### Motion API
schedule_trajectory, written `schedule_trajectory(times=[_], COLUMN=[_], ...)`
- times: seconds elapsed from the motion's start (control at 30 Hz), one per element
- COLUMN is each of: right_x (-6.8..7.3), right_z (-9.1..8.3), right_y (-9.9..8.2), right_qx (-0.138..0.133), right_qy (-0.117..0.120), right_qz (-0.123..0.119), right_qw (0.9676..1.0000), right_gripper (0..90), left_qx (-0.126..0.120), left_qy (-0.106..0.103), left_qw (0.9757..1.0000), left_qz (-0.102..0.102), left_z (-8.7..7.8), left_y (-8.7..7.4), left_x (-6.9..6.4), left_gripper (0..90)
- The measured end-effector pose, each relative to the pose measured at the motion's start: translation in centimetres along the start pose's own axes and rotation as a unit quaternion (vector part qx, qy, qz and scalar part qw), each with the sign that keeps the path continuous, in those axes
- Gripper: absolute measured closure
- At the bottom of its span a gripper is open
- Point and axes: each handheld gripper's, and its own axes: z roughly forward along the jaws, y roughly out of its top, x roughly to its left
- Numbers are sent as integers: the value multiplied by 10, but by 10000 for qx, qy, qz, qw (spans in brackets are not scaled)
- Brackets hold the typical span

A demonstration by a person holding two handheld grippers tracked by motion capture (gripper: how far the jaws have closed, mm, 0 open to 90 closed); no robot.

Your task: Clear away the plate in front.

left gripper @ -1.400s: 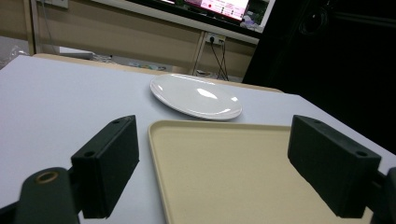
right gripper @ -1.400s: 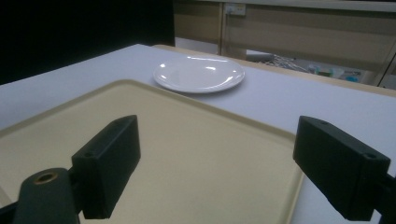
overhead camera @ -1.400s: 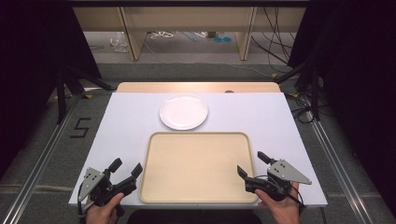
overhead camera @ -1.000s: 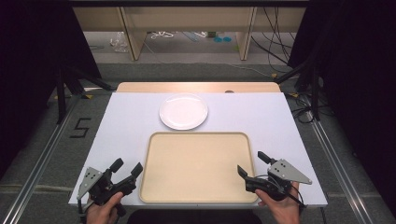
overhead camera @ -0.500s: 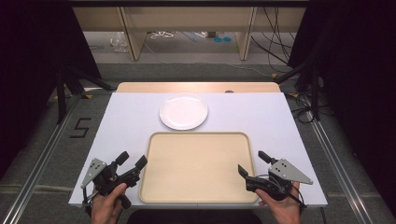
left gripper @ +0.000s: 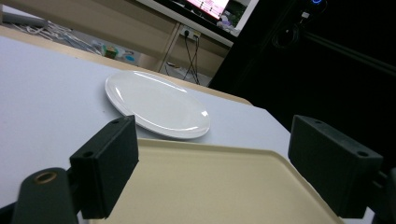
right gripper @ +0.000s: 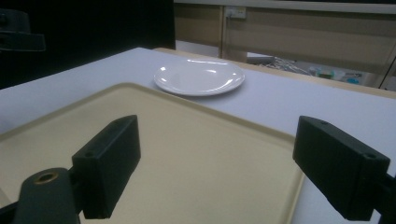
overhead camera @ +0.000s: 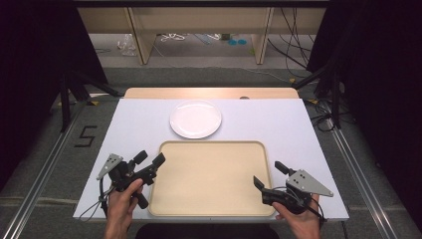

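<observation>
One beige tray (overhead camera: 211, 179) lay on the white table (overhead camera: 298, 129) just before a white plate (overhead camera: 195, 118), and the left gripper (overhead camera: 150, 160) and right gripper (overhead camera: 268, 175) stood at its two sides, jaws wide apart, holding nothing.

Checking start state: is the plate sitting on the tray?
No, the white plate lies on the table beyond the tray's far edge.

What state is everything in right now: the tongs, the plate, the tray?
Left tongs: open, holding nothing, at the tray's left edge.
Right tongs: open, holding nothing, at the tray's right edge.
Plate: empty, flat on the table just beyond the tray.
Tray: empty, flat on the table.
</observation>
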Motion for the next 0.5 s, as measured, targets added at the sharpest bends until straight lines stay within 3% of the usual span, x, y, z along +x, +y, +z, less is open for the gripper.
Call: schedule_trajectory(times=[0.13,0.37,0.5], right_x=[-1,-1,-1], right_z=[0,0,1], right_y=[0,0,0], right_qx=[1,3,-19], right_qy=[27,66,90], right_qz=[-6,-4,-5], right_qw=[10000,10000,10000], right_gripper=[160,162,165], left_qx=[110,307,589], left_qy=[-221,-372,-329], left_qw=[9993,9940,9928], left_qz=[-296,-985,-987], left_z=[10,39,57], left_y=[5,15,17], left_x=[-1,4,7], left_gripper=[157,160,168])
